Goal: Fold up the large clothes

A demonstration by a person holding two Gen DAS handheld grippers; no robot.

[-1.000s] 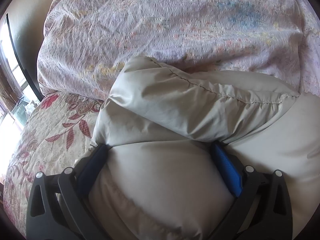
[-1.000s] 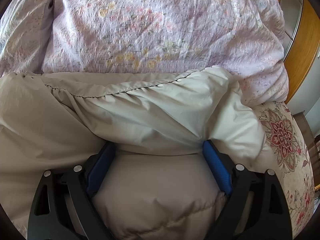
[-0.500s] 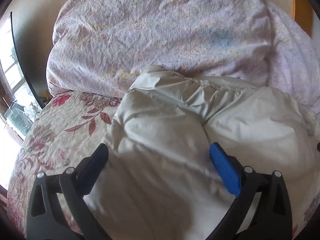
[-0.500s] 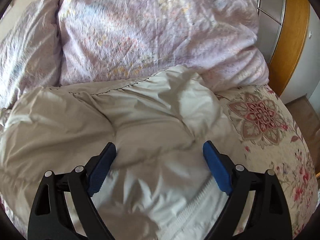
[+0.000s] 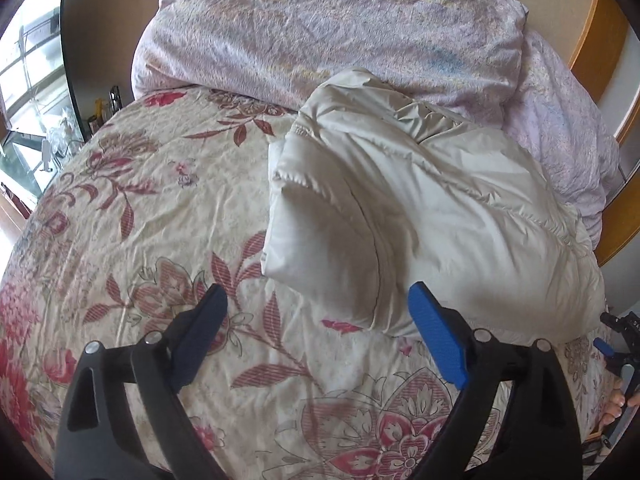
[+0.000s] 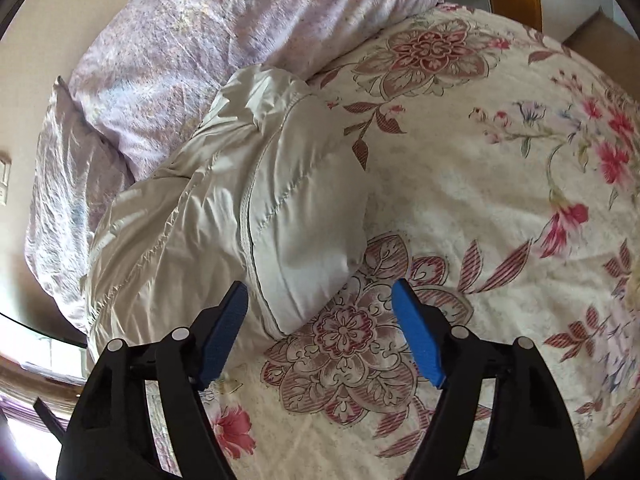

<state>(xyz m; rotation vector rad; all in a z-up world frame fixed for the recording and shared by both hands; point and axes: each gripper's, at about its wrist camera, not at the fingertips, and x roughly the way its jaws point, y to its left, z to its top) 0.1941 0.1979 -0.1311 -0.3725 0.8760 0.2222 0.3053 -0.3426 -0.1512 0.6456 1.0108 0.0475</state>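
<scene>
On the far side of the flowered bedspread (image 5: 168,208), against the quilt (image 5: 320,28), the folded jacket (image 5: 420,216) lies released. The left gripper (image 5: 316,316) and right gripper (image 6: 320,304) are empty, their jaws apart though just narrowing; check the bundle holds shape before leaving it.

Two downward wrist views, shared jacket (image 5: 420,216)

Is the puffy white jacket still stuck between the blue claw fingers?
No, the left claw is open over the flowery bedspread, and the jacket lies beyond its tips.
</scene>
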